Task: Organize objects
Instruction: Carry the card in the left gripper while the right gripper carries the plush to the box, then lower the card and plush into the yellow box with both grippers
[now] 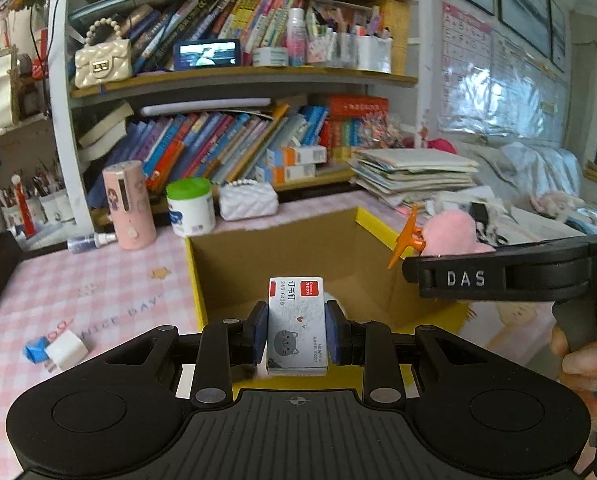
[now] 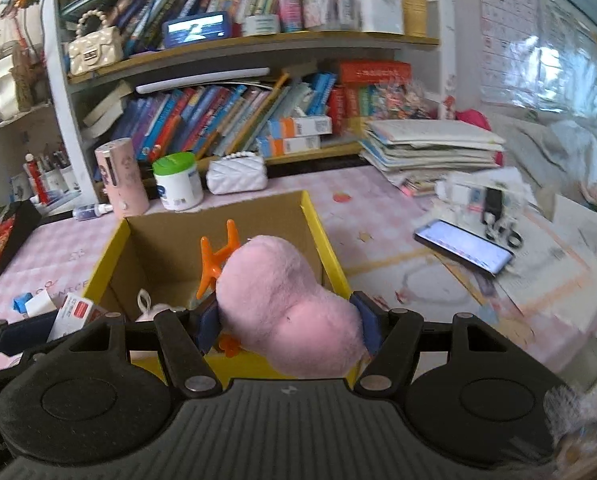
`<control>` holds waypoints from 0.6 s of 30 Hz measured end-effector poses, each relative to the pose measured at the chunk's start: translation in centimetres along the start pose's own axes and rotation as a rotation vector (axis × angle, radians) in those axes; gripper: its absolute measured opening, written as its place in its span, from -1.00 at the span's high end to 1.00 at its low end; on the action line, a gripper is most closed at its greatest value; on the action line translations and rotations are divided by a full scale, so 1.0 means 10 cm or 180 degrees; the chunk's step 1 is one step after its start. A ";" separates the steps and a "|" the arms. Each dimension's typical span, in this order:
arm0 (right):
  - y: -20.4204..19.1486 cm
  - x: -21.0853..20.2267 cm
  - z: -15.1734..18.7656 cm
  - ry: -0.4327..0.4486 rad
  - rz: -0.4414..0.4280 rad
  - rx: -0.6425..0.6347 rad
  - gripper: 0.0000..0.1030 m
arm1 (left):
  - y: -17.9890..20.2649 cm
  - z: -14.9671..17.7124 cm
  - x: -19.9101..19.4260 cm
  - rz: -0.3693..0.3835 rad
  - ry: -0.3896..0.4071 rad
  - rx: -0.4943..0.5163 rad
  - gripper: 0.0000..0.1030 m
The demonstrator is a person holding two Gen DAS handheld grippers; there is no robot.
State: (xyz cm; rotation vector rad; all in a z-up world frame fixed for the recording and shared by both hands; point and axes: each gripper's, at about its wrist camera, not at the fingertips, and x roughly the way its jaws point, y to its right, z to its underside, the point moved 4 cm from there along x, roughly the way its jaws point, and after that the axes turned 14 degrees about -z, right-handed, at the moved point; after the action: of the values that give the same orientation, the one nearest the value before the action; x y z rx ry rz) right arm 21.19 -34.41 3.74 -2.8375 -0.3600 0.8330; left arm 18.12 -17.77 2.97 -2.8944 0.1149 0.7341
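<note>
Staple box (image 1: 297, 322), stiff and light, is pinched by its long sides in left claw (image 1: 297, 334) over cardboard box (image 1: 234, 264). Pink plush (image 2: 286, 304), soft and compressible, is squeezed mid-body in right claw (image 2: 286, 322).

The right gripper (image 2: 288, 320) pinches a pink plush toy (image 2: 286, 308) with orange feet between its fingers (image 2: 364, 322), above an open yellow-rimmed cardboard box (image 2: 318, 220). A lit phone (image 2: 464, 246) lies on the surface (image 2: 378, 216) to the right.
</note>
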 end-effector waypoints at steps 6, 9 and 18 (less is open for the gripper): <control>0.03 0.36 -0.16 -0.0118 -0.0203 -0.0198 -0.25 | 0.02 -0.13 0.32 -0.0184 -0.0103 0.0006 0.46; 0.05 0.57 -0.18 -0.0291 -0.0279 -0.0303 -0.25 | 0.04 -0.13 0.48 -0.0228 -0.0204 0.0006 0.46; 0.10 1.08 -0.07 -0.0785 -0.0409 -0.0567 -0.25 | 0.08 -0.09 0.91 -0.0294 -0.0460 0.0083 0.46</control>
State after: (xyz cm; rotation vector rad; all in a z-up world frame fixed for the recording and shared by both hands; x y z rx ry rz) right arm 30.57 -32.50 -1.38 -2.8349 -0.6732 1.1805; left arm 26.47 -19.05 -0.74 -2.7894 -0.0259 0.9140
